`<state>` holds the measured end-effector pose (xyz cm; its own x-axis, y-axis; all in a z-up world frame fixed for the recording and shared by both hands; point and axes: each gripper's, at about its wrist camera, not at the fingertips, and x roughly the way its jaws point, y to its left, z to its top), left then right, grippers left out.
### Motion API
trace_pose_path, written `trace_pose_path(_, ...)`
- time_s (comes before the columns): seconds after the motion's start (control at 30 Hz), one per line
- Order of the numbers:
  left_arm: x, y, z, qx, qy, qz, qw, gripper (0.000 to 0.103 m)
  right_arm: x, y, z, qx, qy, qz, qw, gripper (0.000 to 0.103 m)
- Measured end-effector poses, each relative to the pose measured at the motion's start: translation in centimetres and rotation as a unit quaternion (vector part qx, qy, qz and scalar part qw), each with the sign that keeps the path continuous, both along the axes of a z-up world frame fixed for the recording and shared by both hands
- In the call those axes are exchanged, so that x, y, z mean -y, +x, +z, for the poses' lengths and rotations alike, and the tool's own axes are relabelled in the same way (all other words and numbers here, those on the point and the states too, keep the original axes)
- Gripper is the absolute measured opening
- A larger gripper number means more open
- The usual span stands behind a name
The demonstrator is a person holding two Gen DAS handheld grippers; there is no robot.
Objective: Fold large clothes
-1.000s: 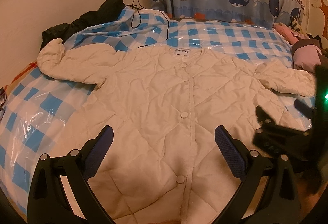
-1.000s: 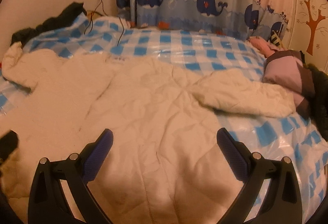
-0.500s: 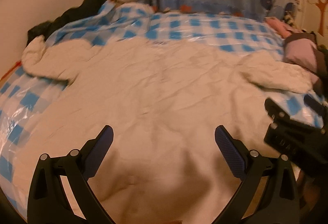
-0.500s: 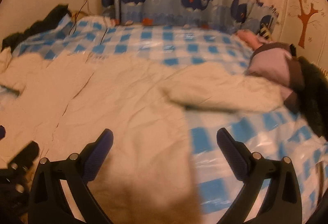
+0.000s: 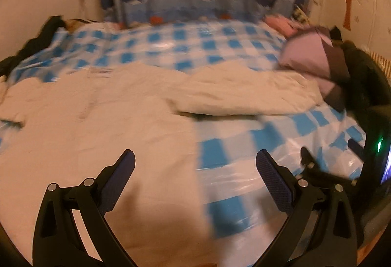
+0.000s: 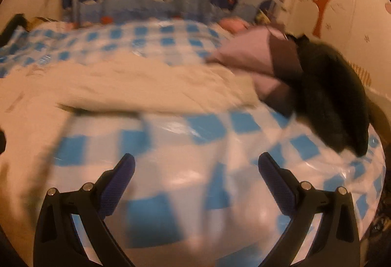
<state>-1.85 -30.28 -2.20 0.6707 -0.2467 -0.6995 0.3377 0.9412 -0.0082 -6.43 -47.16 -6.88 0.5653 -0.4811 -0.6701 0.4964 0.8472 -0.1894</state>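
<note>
Both hand-held grippers, left (image 5: 195,169) and right (image 6: 196,170), hang spread and empty above the bed (image 6: 210,125). Its slick plastic cover could let the jacket (image 5: 97,120) slide; the sleeve (image 5: 244,95) may bunch.

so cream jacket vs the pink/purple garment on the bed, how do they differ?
The cream jacket lies spread flat across the checkered sheet, sleeve out; the pink/purple garment sits bunched in a heap at the bed's right edge. The jacket covers far more of the sheet. Both rest on the bed, ungripped.
</note>
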Motion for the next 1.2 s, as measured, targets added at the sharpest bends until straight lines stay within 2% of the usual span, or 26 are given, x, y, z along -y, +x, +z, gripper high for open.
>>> trace_pose_path(0.1,4.8,1.5,-3.5,-0.031,0.017,0.002,0.9994,0.096,4.3,-0.9,-2.5,-0.013,0.087,-0.058,0.994,0.097)
trace_pose_path(0.17,6.9,2.3,-6.3,-0.049,0.03,0.007,0.9983,0.096,5.8,-1.4,-3.4,-0.016,0.114,-0.086,0.99,0.097)
trace_pose_path(0.23,7.4,2.6,-8.8,-0.052,0.047,0.019,0.9974,0.096,5.8,-1.2,-3.9,-0.037,0.107,-0.099,0.989,0.097)
trace_pose_path(0.27,7.3,3.0,-9.9,-0.069,0.049,0.022,0.9962,0.096,5.4,-1.0,-3.9,-0.046,0.094,-0.098,0.99,0.097)
trace_pose_path(0.3,6.8,3.3,-10.5,-0.084,0.029,0.023,0.9958,0.096,5.1,-0.8,-4.0,-0.056,0.082,-0.098,0.99,0.097)
trace_pose_path(0.37,6.1,2.9,-10.1,-0.081,0.019,0.024,0.9963,0.096,4.9,-0.7,-4.3,-0.066,0.07,-0.097,0.991,0.097)
trace_pose_path(0.67,6.0,3.1,-10.4,-0.089,0.037,0.018,0.9952,0.096,5.0,0.2,-5.0,-0.086,0.061,-0.09,0.99,0.097)
trace_pose_path(0.73,5.9,3.3,-10.0,-0.093,0.033,0.012,0.995,0.095,5.0,0.1,-4.5,-0.078,0.071,-0.085,0.991,0.097)
trace_pose_path(0.77,5.7,3.3,-9.5,-0.093,0.03,0.009,0.9952,0.095,5.0,-0.3,-3.8,-0.059,0.079,-0.081,0.992,0.097)
trace_pose_path(0.8,5.2,2.8,-8.0,-0.074,0.016,0.006,0.9971,0.095,4.7,-1.4,-2.3,-0.019,0.086,-0.08,0.993,0.097)
trace_pose_path(0.87,4.3,1.7,-5.0,-0.037,0.003,-0.003,0.9993,0.095,3.4,-2.6,0.5,0.024,0.093,-0.073,0.993,0.097)
trace_pose_path(0.97,1.0,0.1,-0.2,0.009,-0.004,-0.025,0.9996,0.095,0.0,-2.8,4.1,0.057,0.098,-0.022,0.993,0.097)
trace_pose_path(1.03,-2.7,-0.5,1.7,0.034,0.022,-0.016,0.999,0.095,-3.3,-2.2,6.1,0.069,0.081,0.016,0.994,0.097)
trace_pose_path(1.1,-6.5,-0.3,2.4,0.037,0.033,0.002,0.9988,0.095,-6.6,-1.3,7.2,0.068,0.048,0.038,0.996,0.097)
trace_pose_path(1.2,-12.5,0.6,2.2,0.02,0.046,0.045,0.9977,0.095,-8.4,0.6,5.7,0.052,0.076,0.062,0.994,0.097)
